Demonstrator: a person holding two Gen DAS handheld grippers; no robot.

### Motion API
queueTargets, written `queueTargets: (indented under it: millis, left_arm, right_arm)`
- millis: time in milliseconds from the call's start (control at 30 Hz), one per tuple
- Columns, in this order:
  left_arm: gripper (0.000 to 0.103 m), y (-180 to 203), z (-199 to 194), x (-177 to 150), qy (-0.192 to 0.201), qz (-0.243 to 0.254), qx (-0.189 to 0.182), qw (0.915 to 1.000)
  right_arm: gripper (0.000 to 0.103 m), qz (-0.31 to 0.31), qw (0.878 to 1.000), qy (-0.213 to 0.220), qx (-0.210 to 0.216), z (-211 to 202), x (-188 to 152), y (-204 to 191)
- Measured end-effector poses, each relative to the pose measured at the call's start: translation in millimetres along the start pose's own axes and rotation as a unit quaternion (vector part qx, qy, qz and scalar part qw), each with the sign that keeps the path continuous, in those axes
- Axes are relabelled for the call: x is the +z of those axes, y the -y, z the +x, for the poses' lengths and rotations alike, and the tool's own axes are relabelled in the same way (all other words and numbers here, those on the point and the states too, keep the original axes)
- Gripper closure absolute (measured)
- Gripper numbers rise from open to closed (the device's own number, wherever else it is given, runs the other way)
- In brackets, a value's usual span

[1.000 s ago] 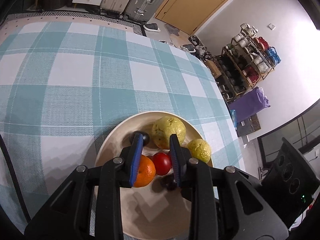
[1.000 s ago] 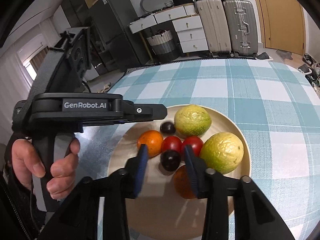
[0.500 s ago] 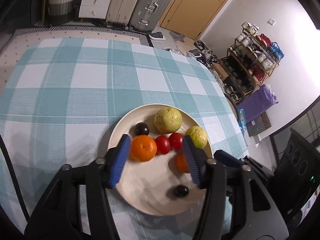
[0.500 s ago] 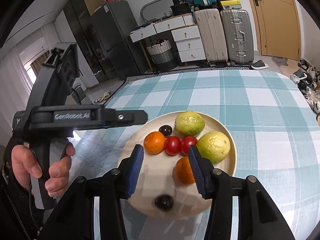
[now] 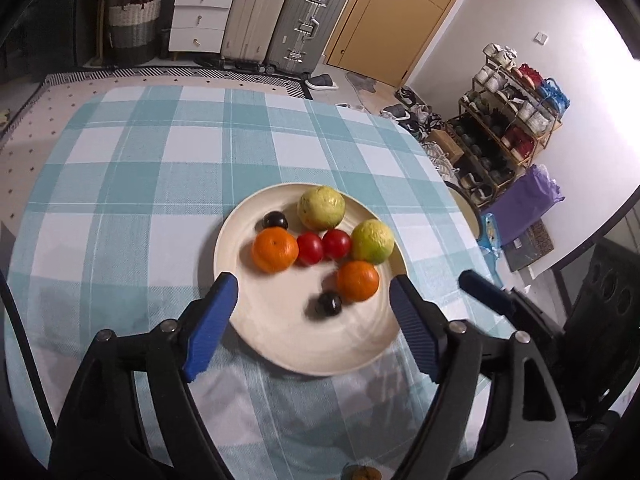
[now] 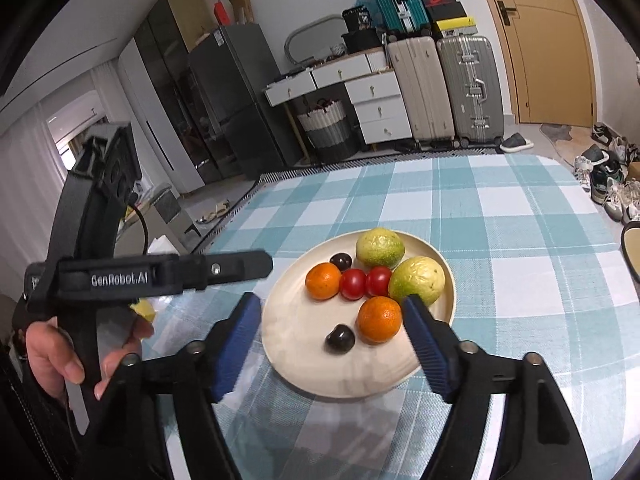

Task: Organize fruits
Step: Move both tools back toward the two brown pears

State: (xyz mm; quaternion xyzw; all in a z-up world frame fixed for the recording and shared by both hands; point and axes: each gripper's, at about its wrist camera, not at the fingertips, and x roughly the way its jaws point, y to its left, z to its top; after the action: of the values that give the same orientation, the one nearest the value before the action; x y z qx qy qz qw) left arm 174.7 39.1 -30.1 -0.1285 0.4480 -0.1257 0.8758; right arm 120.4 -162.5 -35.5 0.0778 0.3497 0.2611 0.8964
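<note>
Both claws stand wide apart and empty: your left claw (image 5: 312, 320) hangs over the near rim of the plate (image 5: 280, 344), and your right claw (image 6: 332, 336) spans the same near edge from the other side. All the fruit sits on that cream plate, on the checked surface (image 5: 140, 168).

Two yellow-green round fruits (image 5: 321, 207) (image 5: 373, 241) lie toward the far side. Two small red ones (image 5: 310, 248) (image 5: 337, 243) touch each other in the middle, between an orange (image 5: 275, 249) on their left and the nearer green fruit. A second orange (image 5: 357, 281) sits closer to you, with a small dark fruit (image 5: 329, 303) just beside it; another dark one (image 5: 275, 221) rests behind the first orange.

Judging by looks, the oranges are firm with a dimpled skin, so they should hold well if you close across the widest part. The red pair and the dark ones look glossy and small; expect them to roll or squirt out, and perhaps to bruise, so squeeze gently at the middle. The near dark fruit looks slightly blurred and may not be at rest. The plate looks smooth, so anything you nudge may roll.
</note>
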Motion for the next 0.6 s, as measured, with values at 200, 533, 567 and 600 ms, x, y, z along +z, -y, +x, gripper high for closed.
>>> queueTargets:
  millis: [200,533,567,600]
  left_arm:
    - [0.022,13,-17,-19,0.015,0.018,0.033,0.9992]
    - [0.018,19,-35,-42,0.025,0.027,0.059,0.9976]
    - [0.018,19,-36,-43,0.026,0.028,0.059,0.9975]
    - [0.018,20,-37,-46,0.026,0.028,0.060,0.9975]
  right_arm:
    - [0.017,0.007,1.000,0.012,0.001,-16,-6,1]
    - [0.009,0.016,1.000,0.025,0.000,-36,-16,2]
    - [0.009,0.015,1.000,0.025,0.000,-39,-17,1]
    - [0.008,0.014,1.000,0.025,0.000,-41,-18,0]
